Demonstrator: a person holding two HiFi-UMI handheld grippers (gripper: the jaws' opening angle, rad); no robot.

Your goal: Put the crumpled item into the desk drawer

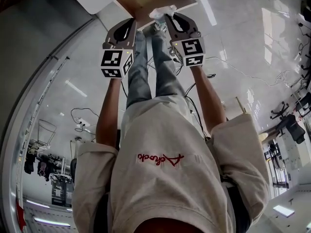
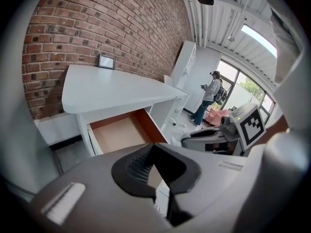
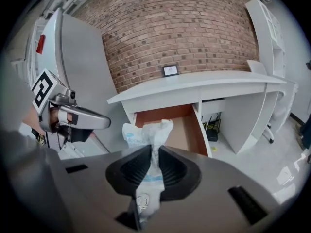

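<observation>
Our right claw (image 3: 153,149) pinches the crumpled white wrapper (image 3: 147,132) at its waist, with the bunched top poking out past the tips. The open drawer (image 3: 182,130) of the white desk (image 3: 204,81) lies ahead of those tips and lower. Our left claw (image 2: 153,145), off to the right claw's left, is pressed together on nothing. We judge the carry is under way: we should bring the tips over the drawer's bare floor, lower them, and only then spread the jaws

There were two hand-held grippers, left (image 1: 129,24) and right (image 1: 170,18), one crumpled item (image 3: 148,132), one drawer (image 3: 181,129), one surface (image 3: 204,84), one frame (image 3: 170,71).
</observation>
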